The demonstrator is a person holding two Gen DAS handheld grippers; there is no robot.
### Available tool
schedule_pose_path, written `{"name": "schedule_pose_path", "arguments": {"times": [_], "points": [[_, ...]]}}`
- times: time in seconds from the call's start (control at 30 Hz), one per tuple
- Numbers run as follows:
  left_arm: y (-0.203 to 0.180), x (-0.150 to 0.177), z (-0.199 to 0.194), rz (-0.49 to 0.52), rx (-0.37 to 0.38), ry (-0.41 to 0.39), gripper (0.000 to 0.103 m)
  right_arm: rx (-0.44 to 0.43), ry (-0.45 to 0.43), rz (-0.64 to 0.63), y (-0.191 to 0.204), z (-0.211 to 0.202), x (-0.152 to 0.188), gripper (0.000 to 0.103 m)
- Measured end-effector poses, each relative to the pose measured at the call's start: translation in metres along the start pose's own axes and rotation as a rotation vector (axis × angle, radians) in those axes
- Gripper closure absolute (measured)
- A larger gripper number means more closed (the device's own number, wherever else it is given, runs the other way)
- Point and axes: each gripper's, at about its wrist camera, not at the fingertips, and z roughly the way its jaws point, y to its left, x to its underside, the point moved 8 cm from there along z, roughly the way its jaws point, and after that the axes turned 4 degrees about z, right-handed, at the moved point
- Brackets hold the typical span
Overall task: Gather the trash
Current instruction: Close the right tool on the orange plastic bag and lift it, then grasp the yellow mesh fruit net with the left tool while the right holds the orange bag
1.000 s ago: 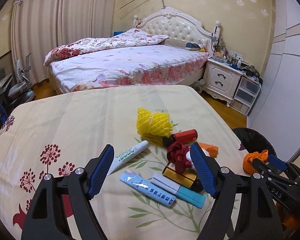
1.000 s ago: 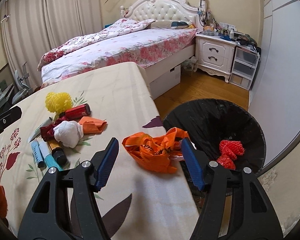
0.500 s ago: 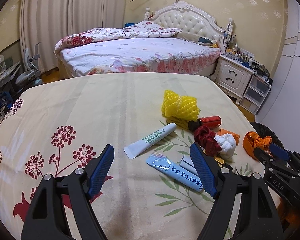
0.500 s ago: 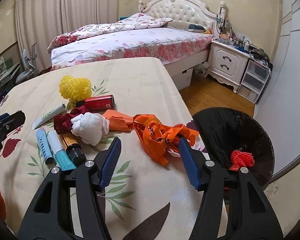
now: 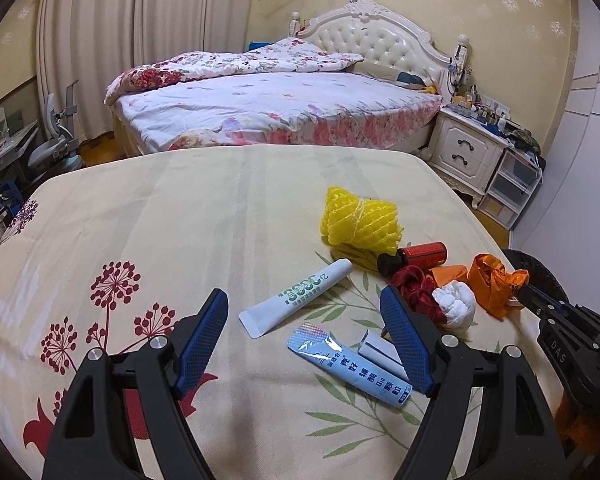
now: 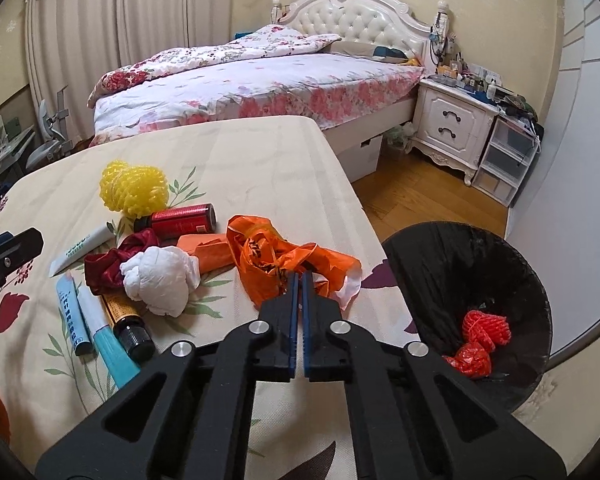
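Trash lies on the floral-cloth table (image 5: 180,220): an orange plastic bag (image 6: 276,260), a white paper wad (image 6: 160,280), a yellow foam net (image 6: 134,188), a red bottle (image 6: 180,218), a dark red cloth (image 6: 108,264), a white tube (image 5: 296,298) and a blue tube (image 5: 352,364). My right gripper (image 6: 300,280) is shut on the near edge of the orange bag. The orange bag also shows in the left wrist view (image 5: 492,284). My left gripper (image 5: 306,340) is open and empty above the tubes. The black-lined bin (image 6: 468,292) stands right of the table with red net trash (image 6: 484,328) inside.
A bed (image 5: 276,112) lies beyond the table. A white nightstand (image 6: 452,120) and plastic drawers (image 6: 504,164) stand at the right wall. A brown bottle (image 6: 126,320) and a teal tube (image 6: 108,344) lie by the blue tube. Wooden floor (image 6: 412,196) lies between table and bed.
My right gripper swung left from the bin toward the table and closed on the orange bag. My left gripper drew back and left, staying open.
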Motion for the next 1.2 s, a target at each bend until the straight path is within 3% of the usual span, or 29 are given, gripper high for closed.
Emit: {"name": "schedule_pose_path", "arguments": {"times": [0.23,0.3,0.33,0.37,0.43,0.7,0.83,0.87,0.97,1.2], "points": [[-0.004,-0.005,0.001,0.005,0.002,-0.001,0.027,-0.042,0.022,0.012,0.001,-0.001,-0.001,0.099],[-0.003,-0.005,0.000,0.003,0.000,-0.002,0.027,-0.041,0.022,0.015,-0.002,-0.001,0.000,0.085],[-0.002,-0.006,0.000,0.001,-0.003,-0.003,0.027,-0.040,0.017,0.018,-0.003,-0.002,-0.001,0.070],[-0.001,-0.006,0.000,-0.002,-0.005,-0.003,0.027,-0.039,0.011,0.021,-0.004,-0.003,-0.001,0.062],[0.002,-0.005,0.000,-0.008,-0.009,-0.003,0.027,-0.037,0.011,0.019,-0.005,-0.002,-0.002,0.061],[0.018,0.002,0.000,-0.008,-0.043,0.011,0.027,-0.037,0.019,-0.032,0.005,0.012,-0.008,0.042],[0.021,0.003,0.001,-0.009,-0.046,0.020,0.027,-0.037,0.037,-0.050,0.009,0.021,-0.010,0.041],[0.021,0.004,0.001,-0.009,-0.046,0.018,0.027,-0.034,0.045,-0.056,0.010,0.023,-0.009,0.048],[0.018,0.002,0.002,-0.003,-0.039,0.016,0.027,-0.033,0.040,-0.063,0.010,0.021,-0.008,0.053],[-0.002,-0.008,0.009,0.021,-0.003,0.015,0.025,-0.015,0.010,-0.043,0.006,0.016,-0.015,0.057]]}}
